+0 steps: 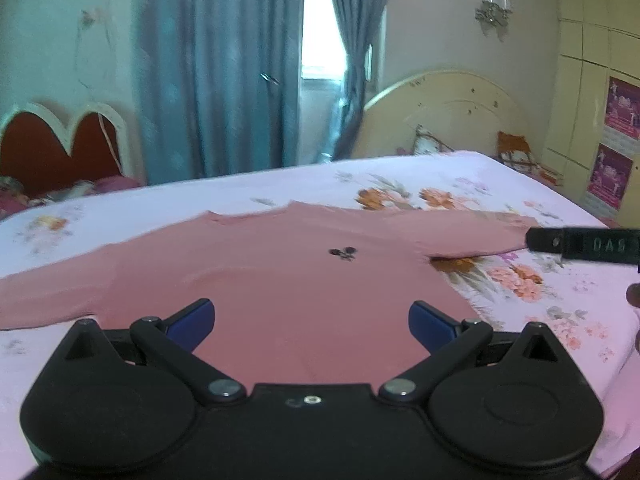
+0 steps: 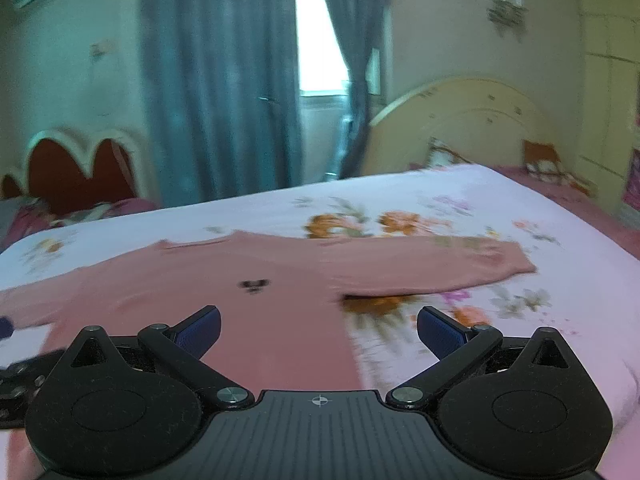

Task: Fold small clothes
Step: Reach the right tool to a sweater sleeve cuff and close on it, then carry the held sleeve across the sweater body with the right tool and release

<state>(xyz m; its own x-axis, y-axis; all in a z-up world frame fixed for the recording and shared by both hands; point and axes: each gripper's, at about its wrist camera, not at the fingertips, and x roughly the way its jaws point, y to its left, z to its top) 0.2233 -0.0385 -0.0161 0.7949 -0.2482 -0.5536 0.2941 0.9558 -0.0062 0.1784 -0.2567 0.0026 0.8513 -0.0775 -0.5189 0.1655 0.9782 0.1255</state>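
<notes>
A small pink long-sleeved shirt [image 1: 280, 276] lies spread flat on the bed, sleeves out to both sides, a small dark print on its chest [image 1: 342, 253]. My left gripper [image 1: 312, 320] is open and empty above the shirt's lower body. The shirt also shows in the right wrist view [image 2: 248, 292]. My right gripper [image 2: 318, 328] is open and empty above the shirt's right side edge. The right gripper's body shows at the right edge of the left wrist view [image 1: 584, 244], near the right sleeve's cuff [image 1: 508, 232].
The bed has a pale pink floral sheet [image 1: 520, 288] and a cream headboard [image 1: 452, 116] with pillows at the far right. A second bed with a red headboard [image 1: 60, 148] stands at the left. Blue curtains [image 1: 224, 64] hang behind.
</notes>
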